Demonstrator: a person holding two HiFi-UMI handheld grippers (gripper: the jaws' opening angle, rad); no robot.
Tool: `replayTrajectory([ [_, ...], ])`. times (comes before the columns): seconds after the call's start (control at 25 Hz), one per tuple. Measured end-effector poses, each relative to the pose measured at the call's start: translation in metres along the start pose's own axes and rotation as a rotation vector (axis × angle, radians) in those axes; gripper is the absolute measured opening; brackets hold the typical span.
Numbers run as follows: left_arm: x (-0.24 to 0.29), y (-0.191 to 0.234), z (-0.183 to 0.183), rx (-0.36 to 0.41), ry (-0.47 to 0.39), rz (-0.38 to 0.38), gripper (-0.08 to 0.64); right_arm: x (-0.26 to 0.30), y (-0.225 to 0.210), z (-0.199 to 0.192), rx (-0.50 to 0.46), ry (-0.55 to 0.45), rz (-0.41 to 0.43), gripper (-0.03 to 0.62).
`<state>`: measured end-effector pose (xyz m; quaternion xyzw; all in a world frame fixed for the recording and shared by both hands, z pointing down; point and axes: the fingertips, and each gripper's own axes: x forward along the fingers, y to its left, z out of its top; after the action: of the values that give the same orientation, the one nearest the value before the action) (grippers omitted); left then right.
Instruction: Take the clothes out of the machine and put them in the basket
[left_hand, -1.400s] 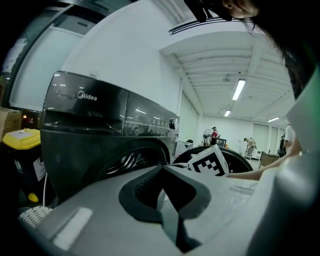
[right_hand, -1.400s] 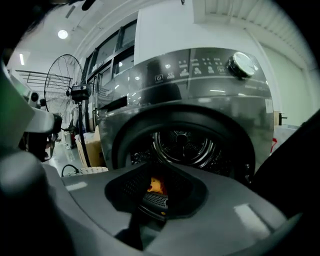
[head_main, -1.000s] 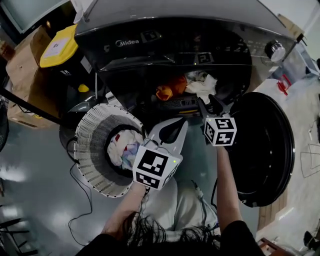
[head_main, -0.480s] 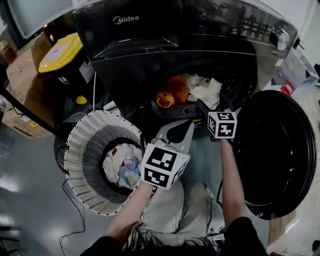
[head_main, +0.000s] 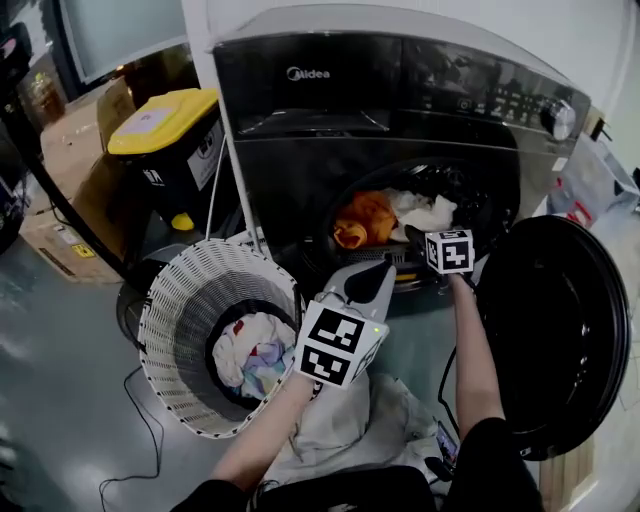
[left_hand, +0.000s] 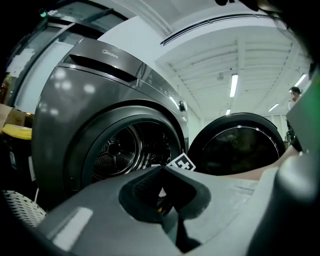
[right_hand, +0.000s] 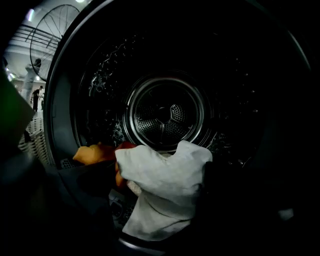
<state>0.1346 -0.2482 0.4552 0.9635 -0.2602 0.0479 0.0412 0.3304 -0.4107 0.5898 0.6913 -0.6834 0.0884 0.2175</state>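
Note:
The grey washing machine (head_main: 330, 120) stands with its round door (head_main: 560, 330) swung open to the right. An orange cloth (head_main: 362, 218) (right_hand: 92, 152) and a white cloth (head_main: 428, 212) (right_hand: 160, 180) lie at the drum's mouth. My right gripper (head_main: 415, 235) (right_hand: 160, 190) reaches into the opening. Its dark jaws stand apart, one on each side of the white cloth, which hangs over the drum's lip. My left gripper (head_main: 368, 272) (left_hand: 162, 192) hovers in front of the machine, between basket and drum, shut and holding nothing. The white lattice basket (head_main: 180, 300) at the left holds some pale clothes (head_main: 250, 350).
A black bin with a yellow lid (head_main: 160, 125) and a cardboard box (head_main: 70, 160) stand left of the machine. A thin cable (head_main: 130, 460) trails on the shiny floor below the basket. The open door blocks the right side.
The head view has drawn back and risen, so more of the machine's front shows. The right gripper stays at the drum's mouth by the white cloth. The left gripper stays shut.

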Motion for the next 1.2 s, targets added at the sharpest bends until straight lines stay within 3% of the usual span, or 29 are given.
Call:
replayTrajectory([
  [0.16, 0.001, 0.005, 0.003, 0.041, 0.013, 0.004, 0.000, 0.018, -0.006, -0.003, -0.024, 0.080, -0.009, 0.591],
  [0.4, 0.013, 0.015, -0.006, 0.012, 0.038, 0.003, 0.000, 0.059, -0.007, -0.018, -0.157, 0.217, -0.023, 0.597],
  [0.52, 0.016, 0.021, -0.009, 0.013, 0.044, 0.010, 0.000, 0.074, -0.019, -0.040, -0.237, 0.339, -0.054, 0.595],
  [0.68, 0.012, 0.027, -0.008, 0.002, 0.039, 0.013, 0.000, 0.091, -0.012, -0.046, -0.298, 0.419, -0.033, 0.589],
  [0.88, 0.016, 0.037, -0.007, -0.011, 0.023, 0.037, 0.000, 0.100, -0.002, -0.052, -0.328, 0.469, 0.052, 0.464],
  [1.0, 0.019, 0.038, -0.010, -0.016, 0.027, 0.046, 0.000, 0.096, -0.004, -0.053, -0.366, 0.489, 0.028, 0.400],
  [1.2, 0.021, 0.033, -0.017, 0.013, 0.055, 0.048, 0.000, 0.098, 0.008, -0.047, -0.434, 0.385, 0.082, 0.250],
])
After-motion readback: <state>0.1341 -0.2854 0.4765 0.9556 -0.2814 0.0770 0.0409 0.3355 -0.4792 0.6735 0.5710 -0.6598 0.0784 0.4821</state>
